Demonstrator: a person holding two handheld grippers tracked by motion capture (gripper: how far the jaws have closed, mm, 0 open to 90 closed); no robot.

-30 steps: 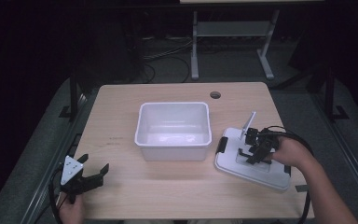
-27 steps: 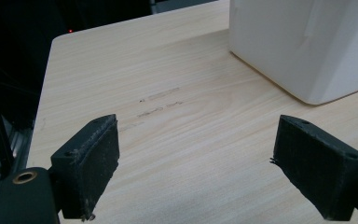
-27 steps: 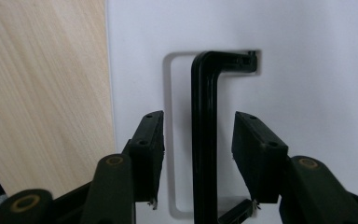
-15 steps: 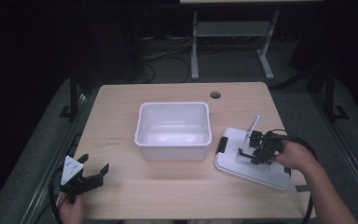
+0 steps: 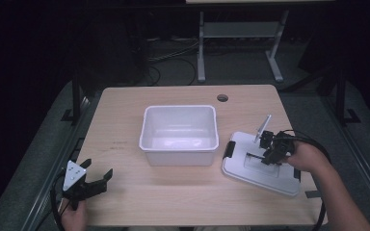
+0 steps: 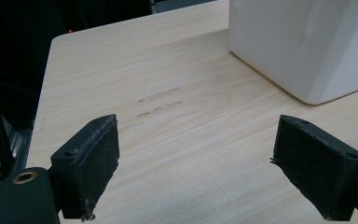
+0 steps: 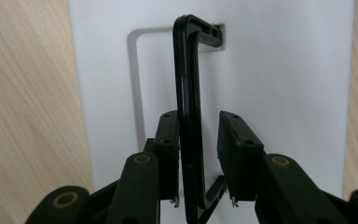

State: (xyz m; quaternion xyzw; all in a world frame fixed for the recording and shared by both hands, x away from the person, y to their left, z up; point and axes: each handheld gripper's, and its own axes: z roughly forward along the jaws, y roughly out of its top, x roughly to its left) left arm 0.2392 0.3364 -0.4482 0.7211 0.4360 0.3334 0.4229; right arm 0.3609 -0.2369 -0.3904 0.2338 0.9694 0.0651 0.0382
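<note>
the right hand-held gripper [image 7: 198,154] hangs over the white lid [image 7: 279,70], its jaws on either side of the lid's black handle [image 7: 187,93]. the handle stands up from the lid between the pads; the left pad lies against it, while a narrow gap shows between the handle and the right pad. the jaws have just been closing around it, and the pinch is not yet complete. in the high view this hand-held gripper [image 5: 270,150] sits above the middle of the lid [image 5: 243,168], which lies flat on the table [image 5: 125,110] near its right edge, just beside the white bin [image 5: 179,131]. a black clip [image 5: 230,149] shows at the lid's end nearest the bin.

the left hand-held gripper [image 5: 96,180] rests near the table's front left corner, well apart from the bin, its jaws spread wide with only bare wood between them. in its own view the pads [image 6: 93,163] frame the table [image 6: 191,116], with the bin's corner [image 6: 307,46] at upper right.
</note>
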